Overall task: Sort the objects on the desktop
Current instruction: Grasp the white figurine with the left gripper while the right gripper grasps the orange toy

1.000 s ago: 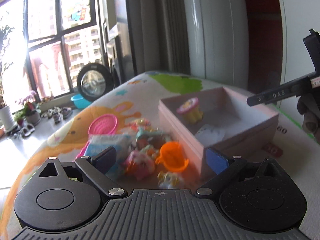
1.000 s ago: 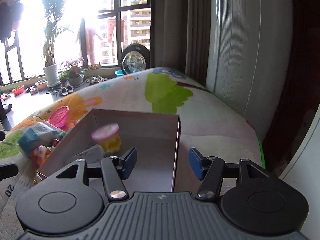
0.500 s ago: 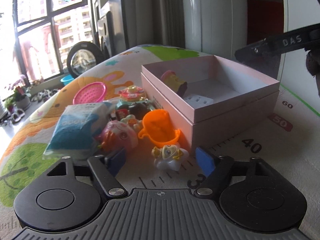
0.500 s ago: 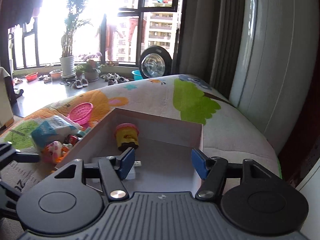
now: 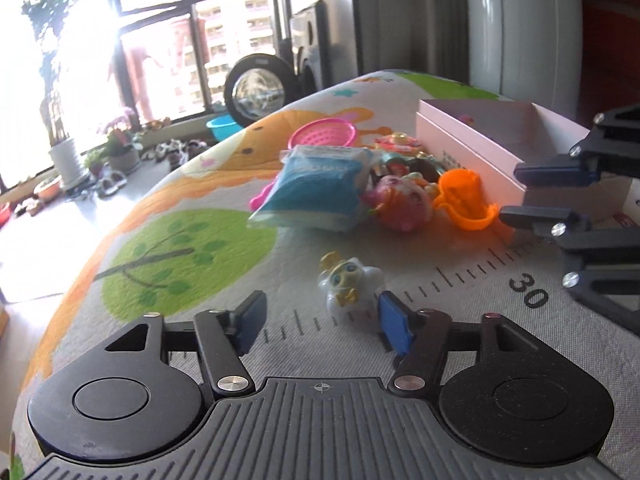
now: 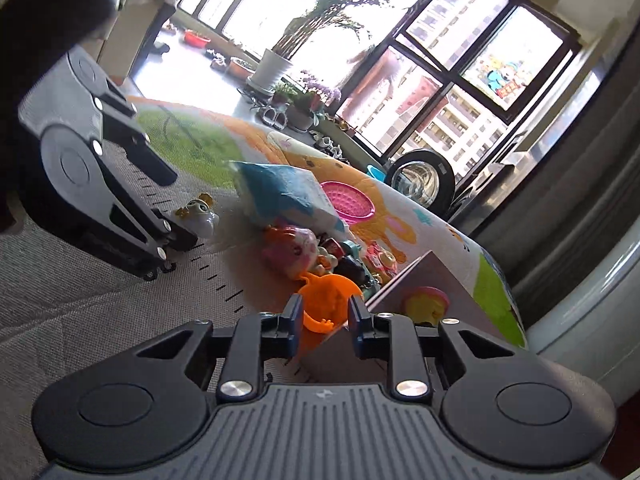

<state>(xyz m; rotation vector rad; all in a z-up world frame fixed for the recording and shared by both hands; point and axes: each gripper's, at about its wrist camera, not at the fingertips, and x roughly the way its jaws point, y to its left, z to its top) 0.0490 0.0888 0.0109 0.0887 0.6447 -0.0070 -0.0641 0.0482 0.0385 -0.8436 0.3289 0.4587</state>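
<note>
Left gripper (image 5: 320, 314) spread, jaws just opening, white figurine (image 5: 349, 283) between pads, apparently untouched. Right gripper (image 6: 323, 318) narrowed, just closing around orange cup (image 6: 325, 307) near pink box (image 5: 480, 140); contact unclear. Remaining toys heaped left of box.

Orange cup (image 5: 464, 200), pink box (image 5: 472, 148), blue-and-white packet (image 5: 316, 188), white figurine (image 5: 348, 284)

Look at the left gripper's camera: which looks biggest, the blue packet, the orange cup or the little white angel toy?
1. blue packet
2. orange cup and white angel toy: look alike in size; the angel is nearer, so unsure.
</note>
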